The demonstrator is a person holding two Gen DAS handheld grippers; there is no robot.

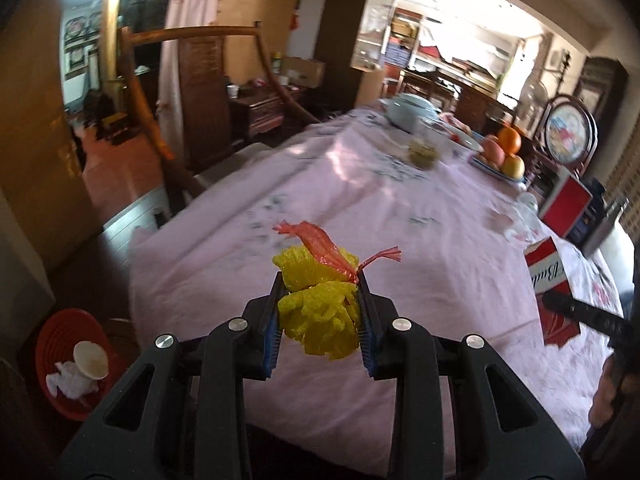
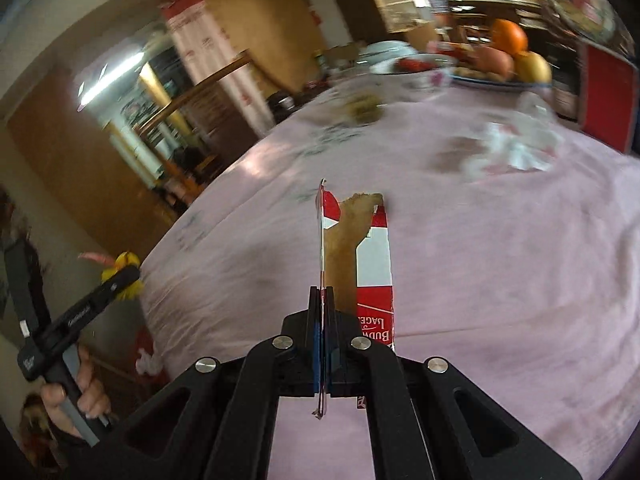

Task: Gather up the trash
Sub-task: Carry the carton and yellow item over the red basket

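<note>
Yellow foam netting (image 1: 316, 304), knotted with a strip of red plastic, sits pinched between the blue pads of our left gripper (image 1: 320, 280), whose jaws are partly closed around the wad. We hold it in the air above the near end of the desk (image 1: 400, 216), which is covered in a pink cloth. Our right gripper (image 2: 322, 294) has its jaws pressed nearly together on the thin edge of a torn red-and-white carton (image 2: 360, 256), which stands upright above the cloth, its brown inner side showing. From the right wrist view we see the left gripper off the desk's left edge, held by a hand (image 2: 76, 392). Down on the floor to the left sits a red basket (image 1: 60, 340) holding white crumpled paper and a pale round lid. Farther along the desk, crumpled clear plastic (image 2: 516, 144) lies on the cloth. Beyond it stand a small jar (image 1: 422, 150), a fruit plate (image 1: 500, 152) and a pale lidded pot (image 1: 408, 110).
</note>
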